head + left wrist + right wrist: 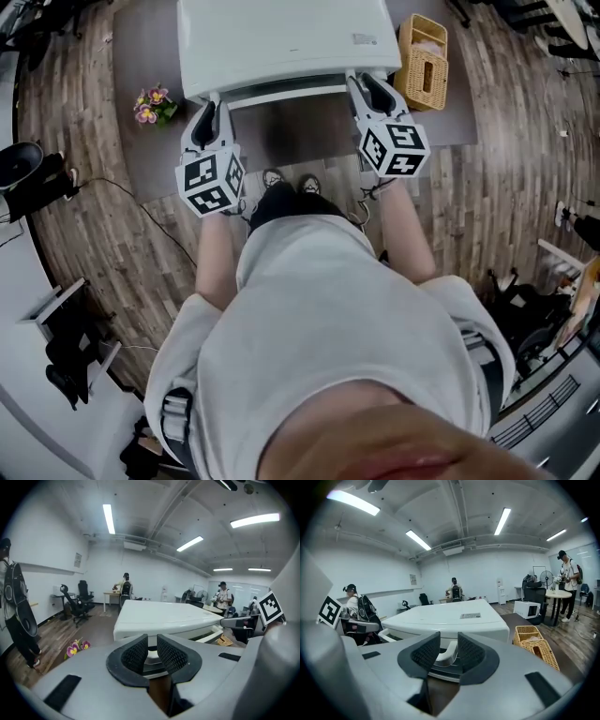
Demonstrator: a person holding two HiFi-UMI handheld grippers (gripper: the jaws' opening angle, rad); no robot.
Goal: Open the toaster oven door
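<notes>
The white toaster oven (281, 37) stands in front of me, seen from above in the head view. Its white door handle (281, 94) runs along the front edge. My left gripper (208, 108) is at the handle's left end. Its pads stand a narrow gap apart (150, 639), and the white handle end (149, 652) shows in that gap; no press on it is visible. My right gripper (367, 86) is at the handle's right end. It is open (449, 637), with the curved white handle end (451, 649) between the pads and not pressed.
A wicker basket (424, 61) sits right of the oven, a bunch of flowers (152, 103) to its left. A dark mat (281, 136) lies below the oven front, with my shoes (286, 180) on it. Several people, office chairs (77, 604) and tables stand farther back.
</notes>
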